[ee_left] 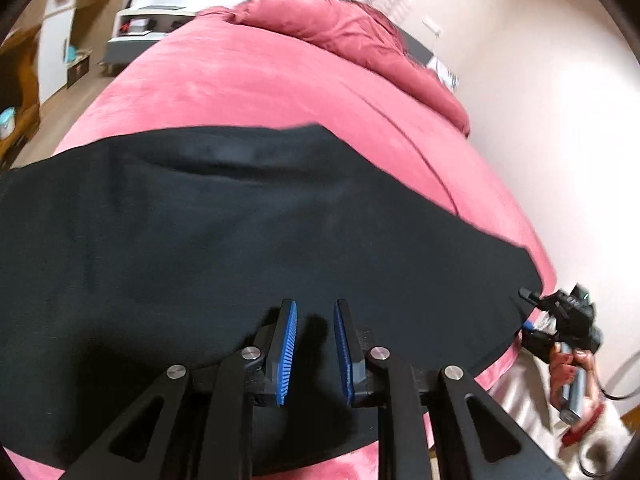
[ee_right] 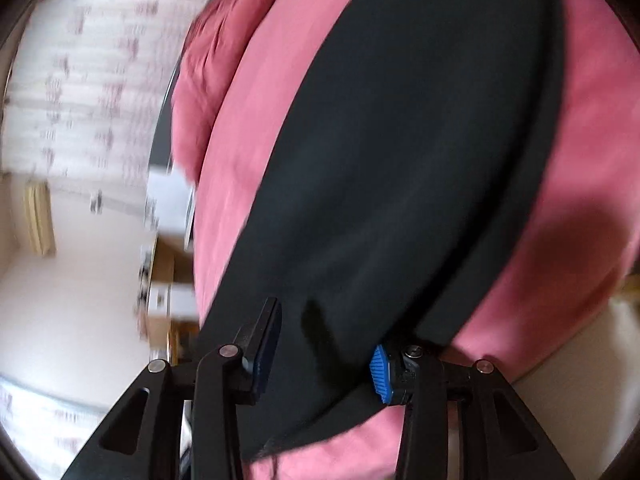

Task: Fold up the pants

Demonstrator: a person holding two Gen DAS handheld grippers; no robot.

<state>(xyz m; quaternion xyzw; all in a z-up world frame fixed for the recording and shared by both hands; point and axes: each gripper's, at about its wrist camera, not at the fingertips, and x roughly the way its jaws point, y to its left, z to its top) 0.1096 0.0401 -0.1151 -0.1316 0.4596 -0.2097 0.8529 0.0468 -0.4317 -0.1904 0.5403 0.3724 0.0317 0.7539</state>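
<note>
The left gripper hangs just above the black pants, its blue pads a little apart and with nothing between them. The right gripper has its jaws wide apart over the near end of the pants, not pressing the cloth. The pants lie flat on the pink bed cover. At the far end of the bed is a heap of pink bedding. Behind it stands a white wall.
</note>
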